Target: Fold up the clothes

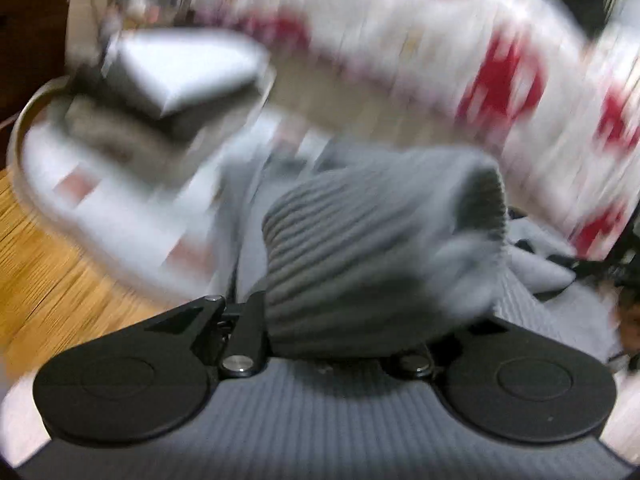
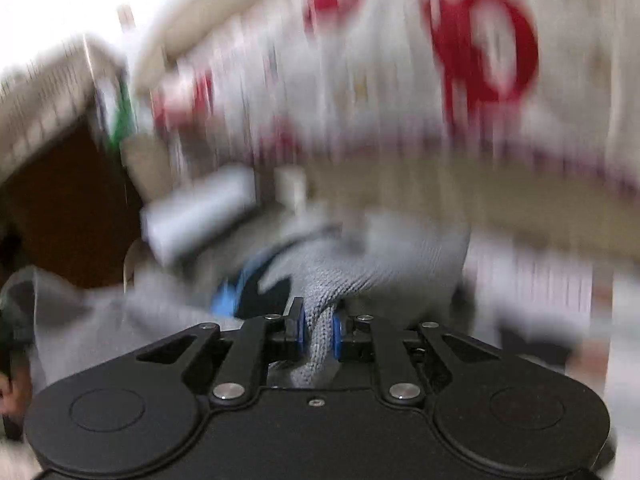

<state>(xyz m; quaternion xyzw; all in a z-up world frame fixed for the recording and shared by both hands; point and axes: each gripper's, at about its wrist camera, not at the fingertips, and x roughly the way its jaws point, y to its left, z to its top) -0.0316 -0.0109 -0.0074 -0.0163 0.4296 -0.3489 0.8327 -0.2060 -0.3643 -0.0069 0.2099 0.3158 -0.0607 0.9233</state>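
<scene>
My fingers (image 2: 302, 330) are matt black plastic with blue pads and small shiny metal pivot screws. Between them sits the grey sweater (image 2: 320, 332), a soft knitted cloth with a coarse, ropy stitch. From my left side the same sweater (image 1: 360, 248) shows raised ribbing, dull and woolly. The floor (image 1: 52, 264) is warm wood with a visible grain and a slight sheen. Behind lies a white cloth with red print (image 1: 480, 64), too blurred to tell its weave. My left gripper body (image 1: 120, 384) is smooth matt black plastic.

One grey knit garment (image 1: 360, 264), two claws (image 2: 319, 330)
</scene>
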